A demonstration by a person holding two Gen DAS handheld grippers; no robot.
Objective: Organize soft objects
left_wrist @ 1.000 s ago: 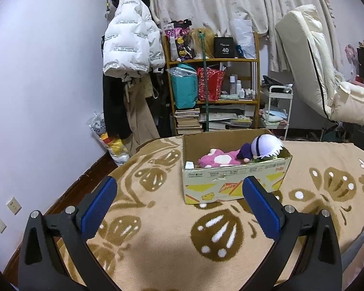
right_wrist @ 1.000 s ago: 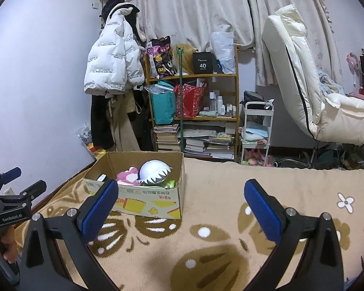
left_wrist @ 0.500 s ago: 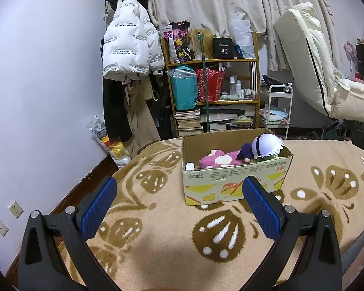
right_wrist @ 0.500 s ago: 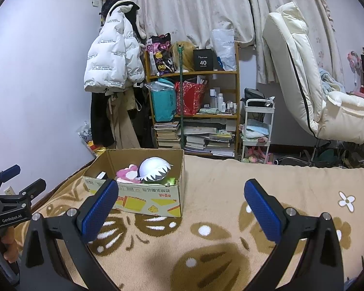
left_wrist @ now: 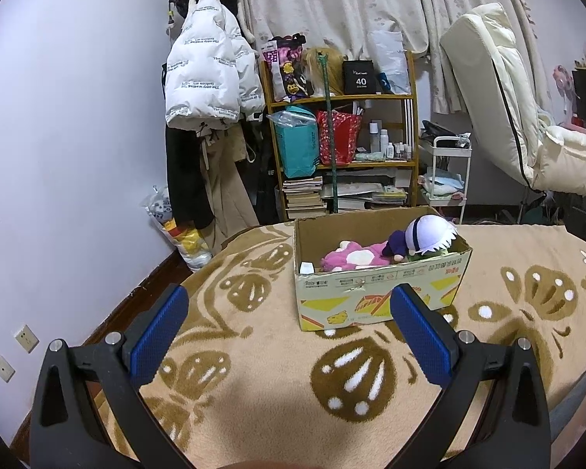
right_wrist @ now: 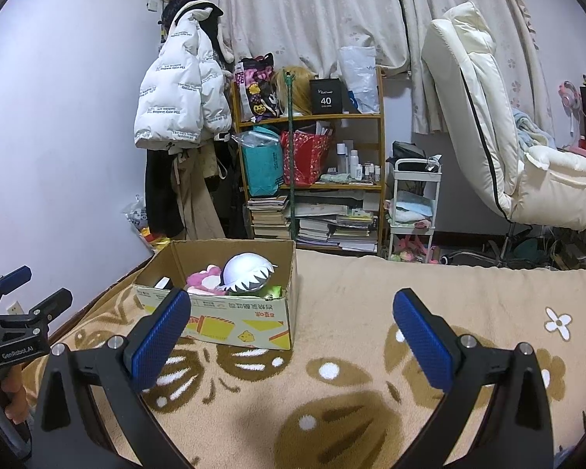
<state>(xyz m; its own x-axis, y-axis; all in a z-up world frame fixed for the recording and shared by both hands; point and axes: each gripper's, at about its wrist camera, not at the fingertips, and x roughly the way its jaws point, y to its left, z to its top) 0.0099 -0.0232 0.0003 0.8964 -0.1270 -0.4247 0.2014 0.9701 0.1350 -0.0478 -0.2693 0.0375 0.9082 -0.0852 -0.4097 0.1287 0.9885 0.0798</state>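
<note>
Fingers first: my left gripper [left_wrist: 289, 328] is spread wide with nothing between its blue pads, and my right gripper [right_wrist: 291, 330] is spread just as wide and just as empty. Both hang above the patterned blanket [left_wrist: 254, 398], short of the cardboard box [left_wrist: 375, 293], which I take as my landmark. Over the past second almost nothing has shifted; both views have lifted a touch, and the box sits where it sat. Inside the box lie the pink plush [left_wrist: 351, 258] and, beside it toward the right end, the white-haired doll [left_wrist: 427, 234]. Around the box I see no loose soft toy on the blanket. I judge the sorting is done or near done, and I am only backing off. Beyond the box stand the bookshelf [right_wrist: 312, 179] and the hanging white jacket [right_wrist: 175, 97].
</note>
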